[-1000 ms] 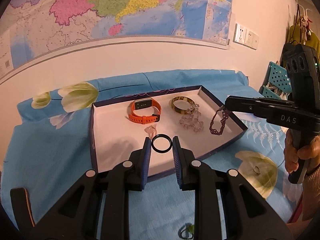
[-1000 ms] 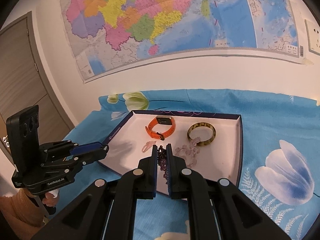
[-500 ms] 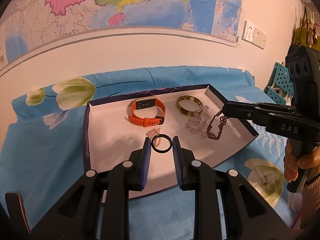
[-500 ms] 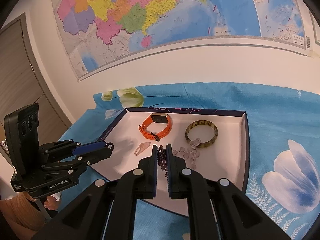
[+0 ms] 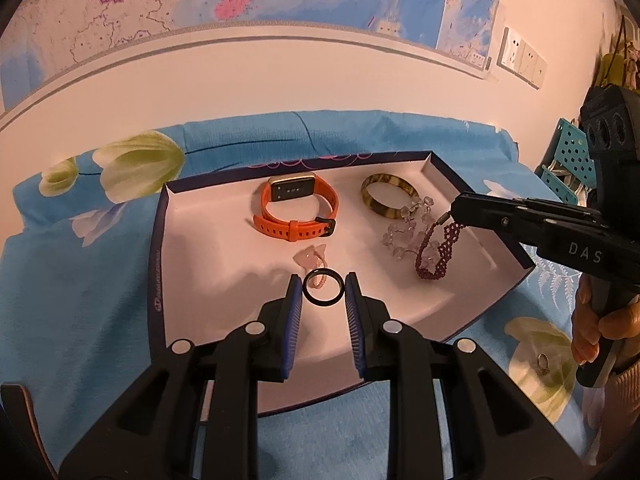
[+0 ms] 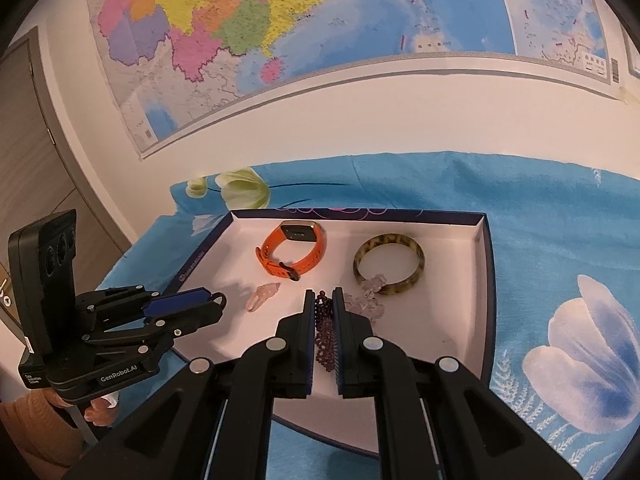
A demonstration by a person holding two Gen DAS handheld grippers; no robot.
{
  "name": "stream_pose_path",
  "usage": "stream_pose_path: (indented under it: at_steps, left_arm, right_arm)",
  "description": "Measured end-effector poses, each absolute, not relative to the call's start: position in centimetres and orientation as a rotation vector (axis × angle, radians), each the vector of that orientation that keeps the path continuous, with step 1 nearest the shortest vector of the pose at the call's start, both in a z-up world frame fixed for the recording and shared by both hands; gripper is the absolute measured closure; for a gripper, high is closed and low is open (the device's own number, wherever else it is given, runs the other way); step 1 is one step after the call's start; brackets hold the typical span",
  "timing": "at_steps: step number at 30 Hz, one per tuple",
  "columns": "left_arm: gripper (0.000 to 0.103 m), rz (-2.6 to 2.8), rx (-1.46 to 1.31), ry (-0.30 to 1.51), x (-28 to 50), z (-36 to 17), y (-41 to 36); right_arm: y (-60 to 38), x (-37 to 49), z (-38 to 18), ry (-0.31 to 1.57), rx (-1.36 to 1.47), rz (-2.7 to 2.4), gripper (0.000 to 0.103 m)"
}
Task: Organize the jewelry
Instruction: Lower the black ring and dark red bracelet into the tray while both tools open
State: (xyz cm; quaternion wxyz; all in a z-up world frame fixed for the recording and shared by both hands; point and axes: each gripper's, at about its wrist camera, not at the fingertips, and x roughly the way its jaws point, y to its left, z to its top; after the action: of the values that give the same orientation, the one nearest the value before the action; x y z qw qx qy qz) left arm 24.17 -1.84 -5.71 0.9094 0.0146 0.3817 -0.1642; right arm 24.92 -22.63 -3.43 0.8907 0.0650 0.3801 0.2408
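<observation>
Over a blue flowered cloth [image 6: 540, 232], two hand-held tongs meet above a shallow tray.
Wall map: a large coloured map [image 6: 320, 20] hangs on the pale wall behind the table; its print is too small to read.
Tray: a wide box lid [image 5: 160, 264], dark blue outside and white inside, lies flat on the cloth; pale lettering runs along its left rim but cannot be read.
Left tongs: the left gripper [image 5: 323, 292] has its blue pads drawn in close on a black ring [image 5: 323, 289], held by its two sides above the near part of the tray floor.
Right tongs: the right gripper [image 6: 323, 312] is clamped nearly together on a dark red beaded bracelet [image 5: 436, 252], which dangles from its tip with the low end at the tray floor.
Writing: "DAS" on the side of the right tongs; "GenRobot.AI" on the body of the left tongs.
Tray contents: an orange watch [image 5: 298, 210] at the back centre, a mottled bangle [image 5: 390, 198] to its right, a clear crystal bracelet [image 5: 408, 230] touching the bangle, and a pink stone ring [image 5: 312, 258] just beyond the black ring.
Outside the tray: a small metal ring [image 5: 543, 361] lies on the cloth to the right.
</observation>
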Motion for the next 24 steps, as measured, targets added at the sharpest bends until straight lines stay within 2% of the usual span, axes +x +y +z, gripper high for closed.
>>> stream_pose_path:
  at_steps: [16, 22, 24]
  left_arm:
    - [0.080, -0.339, 0.034, 0.837, 25.3, -7.1, -2.4]
    - [0.069, -0.337, 0.029, 0.847, 25.3, -7.5, -2.2]
    - [0.069, -0.337, 0.022, 0.841, 25.2, -7.3, -2.1]
  right_arm:
    - [-23.1, 25.7, -4.5, 0.821, 0.136, 0.455, 0.093]
    - [-23.3, 25.6, -4.9, 0.830, 0.134, 0.439, 0.091]
    - [-23.4, 25.5, -4.8, 0.825, 0.134, 0.433, 0.090]
